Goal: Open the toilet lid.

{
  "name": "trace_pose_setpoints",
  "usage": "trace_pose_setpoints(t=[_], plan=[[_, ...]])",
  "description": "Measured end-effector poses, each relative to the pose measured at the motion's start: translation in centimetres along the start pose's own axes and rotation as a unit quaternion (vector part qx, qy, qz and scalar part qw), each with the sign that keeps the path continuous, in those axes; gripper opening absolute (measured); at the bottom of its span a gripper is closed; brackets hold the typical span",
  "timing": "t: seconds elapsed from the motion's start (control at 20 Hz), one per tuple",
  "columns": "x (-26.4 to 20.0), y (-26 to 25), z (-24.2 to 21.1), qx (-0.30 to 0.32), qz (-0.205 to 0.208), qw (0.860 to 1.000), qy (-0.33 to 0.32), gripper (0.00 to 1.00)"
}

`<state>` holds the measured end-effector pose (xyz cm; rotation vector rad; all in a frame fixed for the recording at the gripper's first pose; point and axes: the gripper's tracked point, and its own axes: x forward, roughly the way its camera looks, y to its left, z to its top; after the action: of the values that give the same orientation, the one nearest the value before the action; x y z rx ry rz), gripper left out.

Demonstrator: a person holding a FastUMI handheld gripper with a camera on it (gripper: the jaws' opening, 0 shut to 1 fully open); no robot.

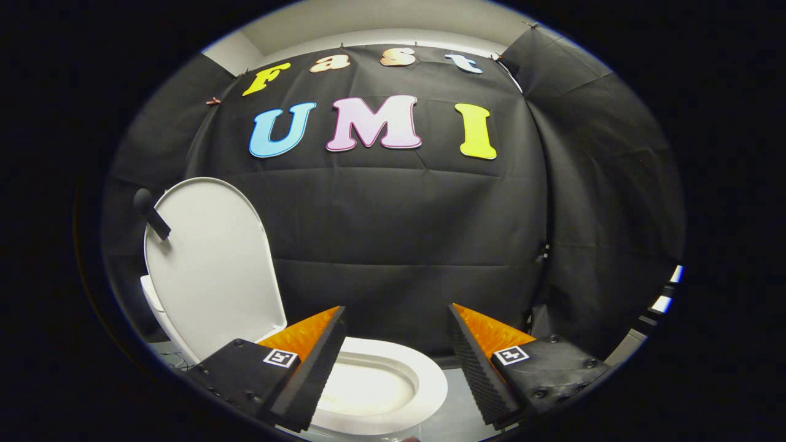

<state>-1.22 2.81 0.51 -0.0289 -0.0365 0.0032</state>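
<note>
A white toilet lid [212, 270] stands raised, near upright and tilted slightly back, at the rear of its bowl against the booth's black cloth wall. A small dark handle [153, 216] juts from its upper edge. Below, the white toilet seat [399, 383] rings the uncovered bowl.

Raised toilet lid [212, 264] beside spread jaws
</note>
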Motion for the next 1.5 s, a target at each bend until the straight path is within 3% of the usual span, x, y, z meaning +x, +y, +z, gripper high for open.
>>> trace_pose_setpoints(t=[1.5], plan=[[-0.1, -0.6, -0.9, 0.035, -0.003, 0.999, 0.027, 0.99]])
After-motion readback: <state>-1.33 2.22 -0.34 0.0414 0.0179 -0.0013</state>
